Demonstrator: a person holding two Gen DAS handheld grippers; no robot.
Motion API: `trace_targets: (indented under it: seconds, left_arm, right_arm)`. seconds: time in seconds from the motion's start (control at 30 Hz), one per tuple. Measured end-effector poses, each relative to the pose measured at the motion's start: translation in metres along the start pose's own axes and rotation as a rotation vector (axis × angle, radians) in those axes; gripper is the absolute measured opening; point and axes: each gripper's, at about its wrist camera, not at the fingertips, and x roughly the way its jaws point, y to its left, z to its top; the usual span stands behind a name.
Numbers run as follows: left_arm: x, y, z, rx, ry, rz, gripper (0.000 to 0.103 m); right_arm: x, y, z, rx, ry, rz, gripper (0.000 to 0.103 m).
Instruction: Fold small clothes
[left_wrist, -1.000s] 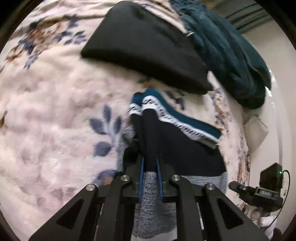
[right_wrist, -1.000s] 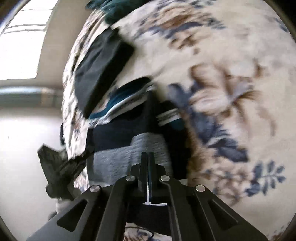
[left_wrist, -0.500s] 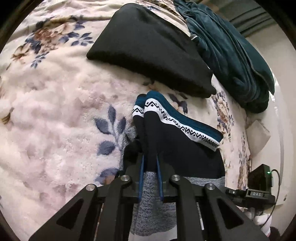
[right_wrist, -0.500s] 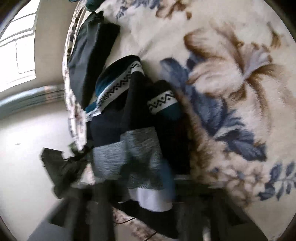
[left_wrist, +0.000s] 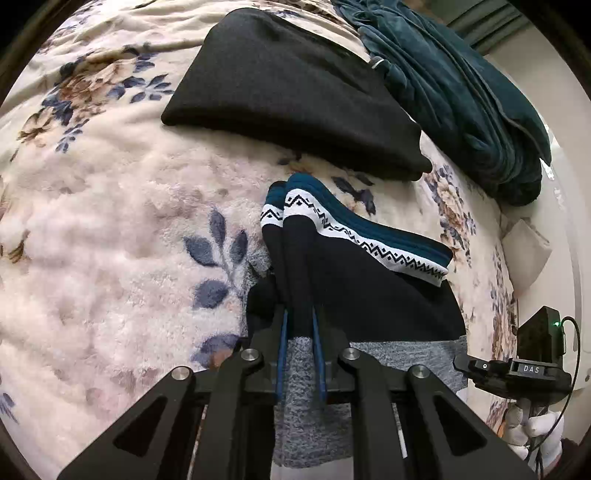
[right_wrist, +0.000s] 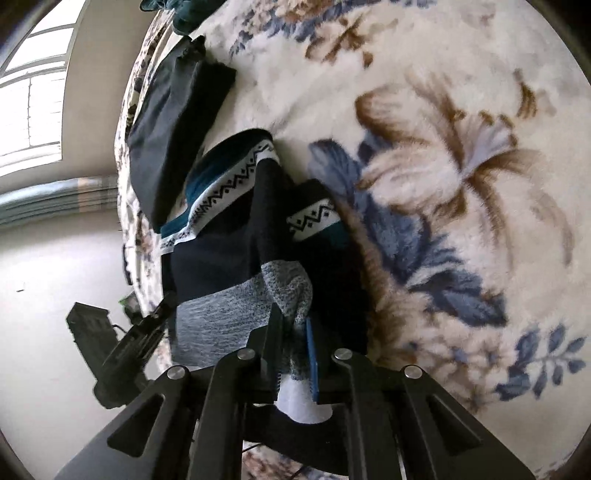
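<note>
While the left gripper (left_wrist: 299, 332) and right gripper (right_wrist: 293, 343) each pinched the patterned sock (left_wrist: 362, 273) lying ahead on the floral blanket (left_wrist: 110, 236), a device (left_wrist: 532, 369) rightward read "DAS".

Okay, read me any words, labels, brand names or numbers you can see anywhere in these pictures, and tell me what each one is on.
"DAS": white letters on the small black device beside the bed in the left wrist view.
Nothing else is readable: the navy, teal and grey patterned socks carry only a white zigzag band, and the cream floral fleece blanket has no lettering.
</note>
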Motion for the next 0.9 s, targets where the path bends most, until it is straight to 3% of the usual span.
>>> trace_targets:
  seconds: [0.17,0.23,0.27,0.33,0.37,0.4,0.47,0.57,0.63,0.77,0.9]
  left_arm:
    - [-0.002,0.002,0.001,-0.017,-0.001,-0.006,0.010]
    - [-0.012,0.005,0.001,-0.071,-0.021,-0.039,0.012]
    - [-0.019,0.008,0.001,-0.110,-0.034,-0.069,0.018]
    - [-0.031,0.011,-0.004,-0.176,-0.051,-0.134,0.051]
    - [-0.036,0.011,-0.008,-0.197,-0.056,-0.160,0.070]
    - [-0.043,0.010,-0.013,-0.219,-0.068,-0.190,0.071]
    - [-0.059,0.006,-0.026,-0.263,-0.081,-0.258,0.072]
    - [-0.087,-0.003,-0.053,-0.327,-0.105,-0.304,0.081]
    - [-0.103,-0.007,-0.079,-0.389,-0.115,-0.328,0.086]
    - [-0.108,-0.010,-0.146,-0.565,-0.101,-0.322,0.091]
    - [-0.068,-0.006,-0.189,-0.729,-0.072,-0.350,0.091]
  right_arm:
    - [0.003,0.001,-0.003,0.000,-0.001,-0.015,0.012]
    - [0.004,0.002,-0.002,0.002,0.015,-0.017,0.014]
    - [0.003,0.003,-0.001,0.003,0.023,-0.023,0.017]
    - [-0.004,0.008,-0.001,-0.017,0.021,-0.049,0.036]
    - [-0.009,0.011,-0.003,-0.035,0.009,-0.064,0.057]
    - [-0.015,0.014,-0.004,-0.053,0.000,-0.070,0.069]
    - [-0.027,0.020,-0.008,-0.071,0.008,-0.072,0.082]
    - [-0.043,0.025,-0.014,-0.073,0.012,-0.075,0.085]
    - [-0.053,0.028,-0.019,-0.076,0.023,-0.065,0.096]
    - [-0.070,0.034,-0.026,-0.113,0.035,-0.043,0.098]
    - [-0.079,0.028,-0.026,-0.138,0.055,-0.059,0.098]
